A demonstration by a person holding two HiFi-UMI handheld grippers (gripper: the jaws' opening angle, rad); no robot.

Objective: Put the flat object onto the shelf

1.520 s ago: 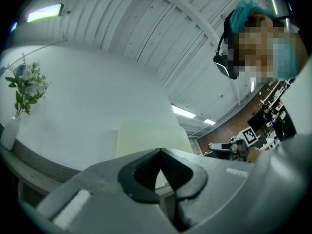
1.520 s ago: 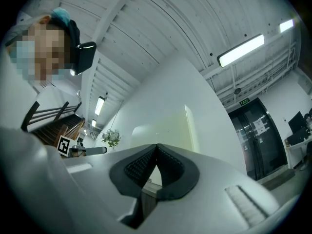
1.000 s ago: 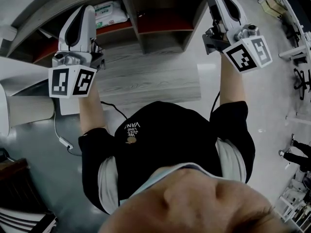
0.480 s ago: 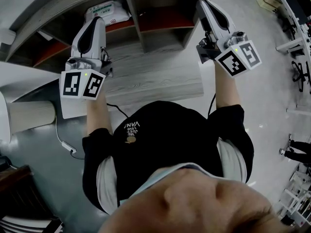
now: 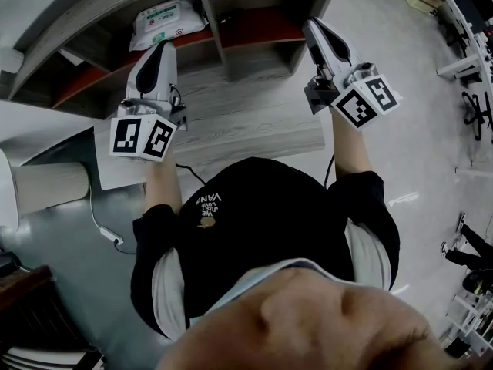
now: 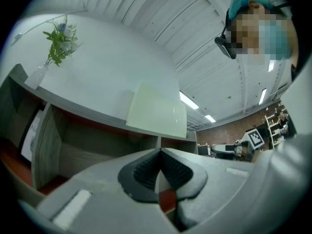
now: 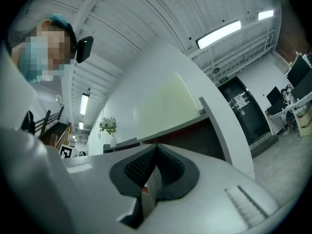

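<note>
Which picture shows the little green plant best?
The left gripper view. The plant is biggest there, and its green leaves are clear. The right gripper view shows the same plant tiny and far away. The head view does not show it at all.

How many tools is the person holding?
2. The left tool is in front of the shelf's left compartment, just below the wipes pack. The right tool is at the shelf's right end. Both are shut and empty.

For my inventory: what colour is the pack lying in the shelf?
The pack is white with green print; the head view shows it best.
</note>
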